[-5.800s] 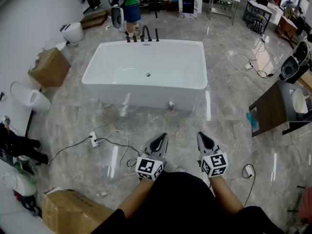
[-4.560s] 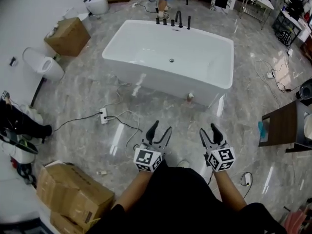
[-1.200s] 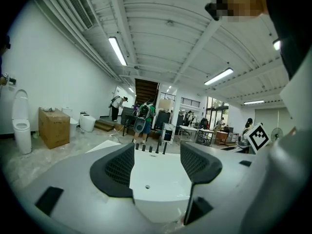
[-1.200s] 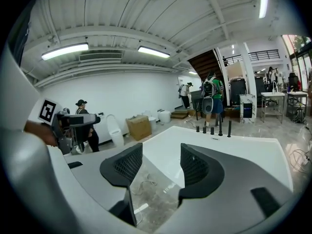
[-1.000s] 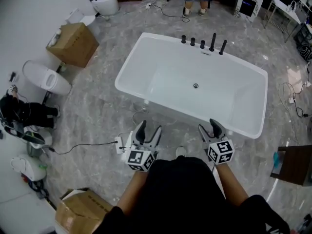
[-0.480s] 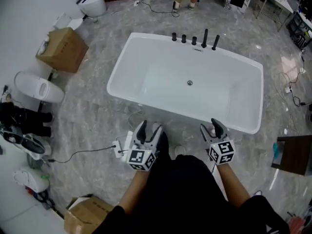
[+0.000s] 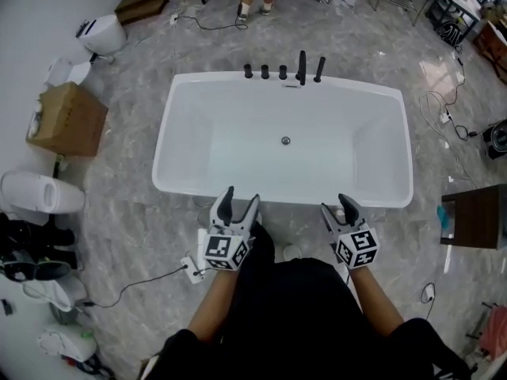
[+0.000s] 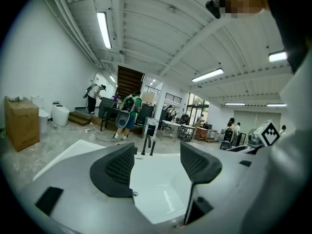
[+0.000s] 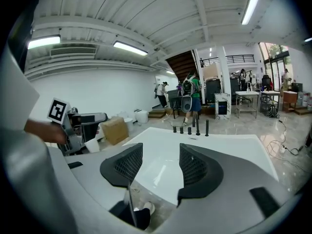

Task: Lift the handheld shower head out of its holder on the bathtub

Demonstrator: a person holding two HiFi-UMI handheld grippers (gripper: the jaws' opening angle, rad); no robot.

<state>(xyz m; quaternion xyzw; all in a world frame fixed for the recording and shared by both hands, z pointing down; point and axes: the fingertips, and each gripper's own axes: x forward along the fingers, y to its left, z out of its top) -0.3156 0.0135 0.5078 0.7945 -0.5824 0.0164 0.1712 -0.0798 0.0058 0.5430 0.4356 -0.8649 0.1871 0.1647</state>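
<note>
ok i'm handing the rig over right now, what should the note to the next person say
Left claw: open, empty, held at the tub's near rim.
Right claw: open, empty, also at the near rim.
Bathtub: directly ahead, with black fittings in a row on its far rim. The shower head, apparently the rightmost upright, sits in its holder.
Done: standing at the tub, nothing touched.
Left: get to the far rim, close a claw on the shower head, lift it straight up out.
</note>
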